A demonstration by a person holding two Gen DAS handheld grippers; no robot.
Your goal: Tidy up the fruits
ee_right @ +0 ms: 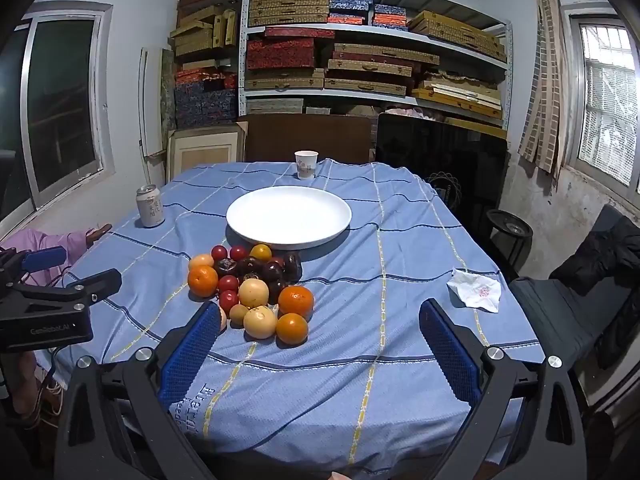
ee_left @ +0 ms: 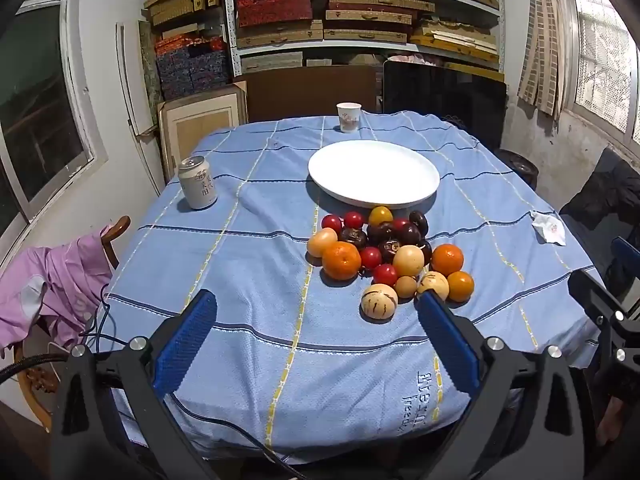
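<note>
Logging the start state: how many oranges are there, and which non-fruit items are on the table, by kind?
Oranges: 3
Plate: 1
Can: 1
Cup: 1
Tissue: 1
Total: 7

Striped pale fruit (ee_right: 222, 319) mostly hidden behind the right gripper's left finger pad (ee_right: 188, 354), dark fruits (ee_left: 394, 236) partly covered by neighbours in the pile, can lettering (ee_left: 202, 185) too small to read, pink garment (ee_left: 48, 284) cut off at the left edge.
</note>
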